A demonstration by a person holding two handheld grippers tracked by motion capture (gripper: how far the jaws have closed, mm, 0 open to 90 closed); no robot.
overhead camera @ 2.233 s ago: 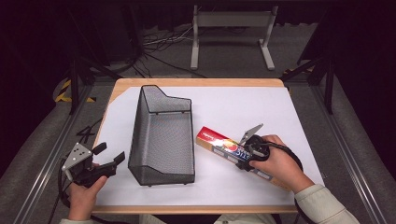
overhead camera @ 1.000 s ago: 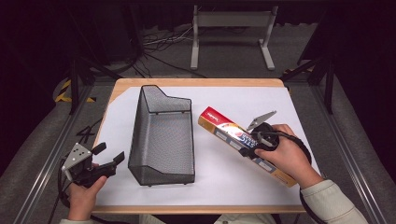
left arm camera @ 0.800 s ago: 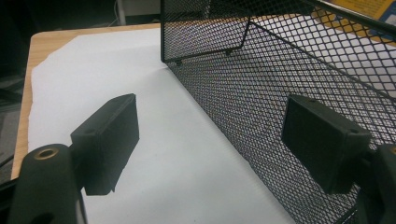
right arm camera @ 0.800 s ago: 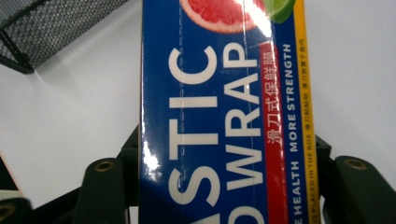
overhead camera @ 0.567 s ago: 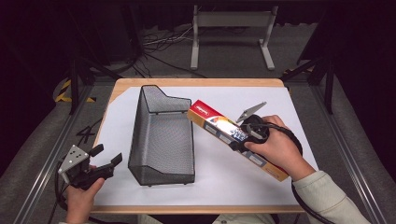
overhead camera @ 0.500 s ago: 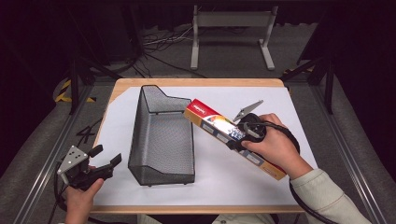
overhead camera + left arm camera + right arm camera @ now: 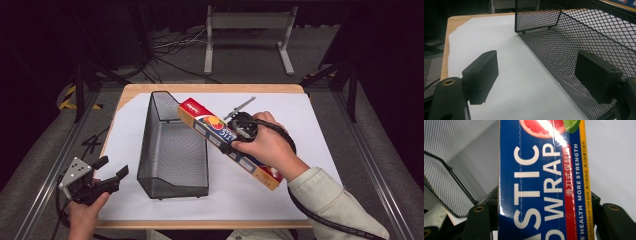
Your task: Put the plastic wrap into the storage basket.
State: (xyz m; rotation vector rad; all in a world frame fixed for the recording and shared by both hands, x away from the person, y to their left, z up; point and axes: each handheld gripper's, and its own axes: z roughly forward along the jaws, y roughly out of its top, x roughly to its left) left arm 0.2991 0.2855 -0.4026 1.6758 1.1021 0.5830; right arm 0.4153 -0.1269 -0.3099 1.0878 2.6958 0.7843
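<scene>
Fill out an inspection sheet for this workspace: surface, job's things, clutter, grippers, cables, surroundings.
Surface: wooden table covered by a white sheet.
Job's things: black mesh basket standing on the sheet; plastic wrap box held aslant, its far end at the basket's rim.
Clutter: nothing seen.
Grippers: right hand-held gripper shut on the box; left hand-held gripper open, at the table's near left corner beside the basket.
Cables: black cable trailing under the right sleeve; loose cables on the floor beyond.
Surroundings: metal stand behind the table; dark floor.
</scene>
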